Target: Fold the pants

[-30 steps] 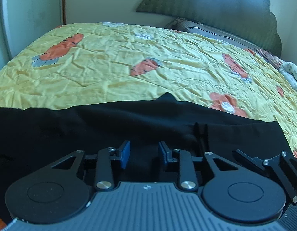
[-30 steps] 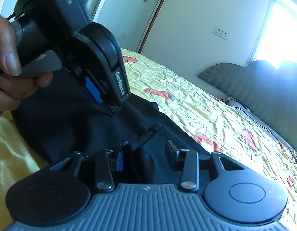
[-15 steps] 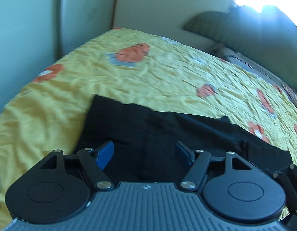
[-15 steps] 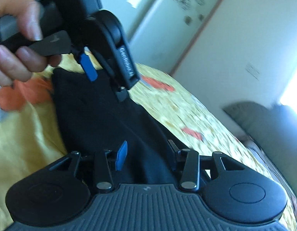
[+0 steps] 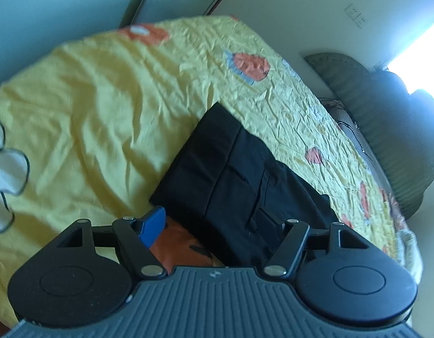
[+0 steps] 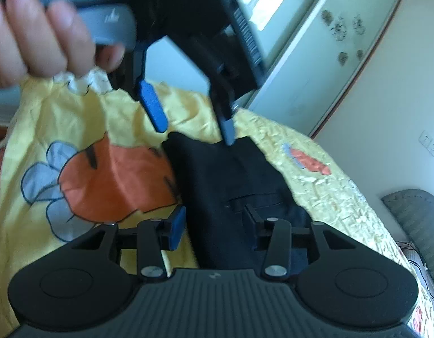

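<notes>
Black trousers (image 5: pixel 239 180) lie folded on the yellow bedspread (image 5: pixel 98 107), ahead of both jaws. Left gripper (image 5: pixel 217 225) and right gripper (image 6: pixel 214 219) gape wide, empty. Risk: a shallow pinch catching only the top layer could drag the fold apart.

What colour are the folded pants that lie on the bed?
Black. The folded pants show best in the left wrist view, on the yellow bedspread.

Black left gripper (image 5: pixel 217 222), blue pads, silver screws, bare-skinned hand (image 6: pixel 45 28)
</notes>
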Motion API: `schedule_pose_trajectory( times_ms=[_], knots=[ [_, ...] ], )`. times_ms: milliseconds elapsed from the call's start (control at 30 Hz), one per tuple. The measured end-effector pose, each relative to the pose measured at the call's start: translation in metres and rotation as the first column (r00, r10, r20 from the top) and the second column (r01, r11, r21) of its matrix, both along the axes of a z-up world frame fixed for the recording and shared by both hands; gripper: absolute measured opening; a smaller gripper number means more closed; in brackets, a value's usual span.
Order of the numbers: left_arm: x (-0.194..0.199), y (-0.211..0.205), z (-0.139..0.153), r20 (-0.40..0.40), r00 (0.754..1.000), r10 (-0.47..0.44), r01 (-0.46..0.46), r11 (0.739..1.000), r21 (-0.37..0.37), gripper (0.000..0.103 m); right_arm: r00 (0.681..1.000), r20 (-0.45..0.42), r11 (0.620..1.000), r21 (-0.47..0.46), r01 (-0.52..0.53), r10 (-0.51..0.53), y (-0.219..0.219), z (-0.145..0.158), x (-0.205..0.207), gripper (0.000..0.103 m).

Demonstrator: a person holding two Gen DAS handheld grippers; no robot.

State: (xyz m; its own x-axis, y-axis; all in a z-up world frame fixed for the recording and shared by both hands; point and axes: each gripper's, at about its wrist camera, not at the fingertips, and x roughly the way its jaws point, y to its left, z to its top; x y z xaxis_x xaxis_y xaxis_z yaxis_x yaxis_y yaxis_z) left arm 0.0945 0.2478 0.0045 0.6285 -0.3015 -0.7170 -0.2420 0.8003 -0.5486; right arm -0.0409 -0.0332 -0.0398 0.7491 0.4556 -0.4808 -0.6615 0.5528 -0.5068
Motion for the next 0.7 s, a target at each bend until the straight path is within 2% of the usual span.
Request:
schedule_pose_trajectory(
  times_ms=[67,233,300,333,433,500,600,700],
  knots=[
    [0.000,0.002,-0.006,-0.021,1.000,-0.001,0.000,0.998,-0.055,0.072,1.000,-0.015,0.999,-0.050,-0.012,0.012,0.008,-0.008,0.002,0.043],
    [0.003,0.007,-0.020,-0.051,0.998,0.028,-0.035,0.989,-0.140,0.073,0.993,0.109,0.993,-0.113,-0.028,0.040,0.026,-0.016,-0.001,0.043],
    [0.004,0.010,-0.027,-0.075,0.996,0.041,-0.055,0.978,-0.202,0.073,0.984,0.174,0.989,-0.144,-0.011,0.036,0.033,-0.021,0.000,0.043],
    [0.005,0.011,-0.031,-0.081,0.996,0.042,-0.060,0.971,-0.231,0.074,0.978,0.206,0.990,-0.141,0.001,0.028,0.035,-0.021,0.001,0.043],
    [0.008,0.010,-0.036,-0.087,0.995,0.052,-0.073,0.961,-0.267,0.075,0.963,0.270,0.997,-0.059,0.043,-0.026,0.031,-0.009,0.004,0.057],
    [0.013,0.009,-0.038,-0.079,0.994,0.073,-0.092,0.955,-0.281,0.075,0.964,0.261,0.999,0.003,0.054,-0.053,0.024,0.003,0.009,0.059],
    [0.020,0.009,-0.042,-0.061,0.992,0.113,-0.127,0.942,-0.311,0.075,0.985,0.154,0.995,0.077,0.065,-0.077,0.014,0.015,0.020,0.059],
    [0.025,0.010,-0.044,-0.065,0.988,0.142,-0.156,0.937,-0.314,0.075,0.996,0.058,0.995,0.088,0.056,-0.062,0.010,0.014,0.025,0.059]
  ],
)
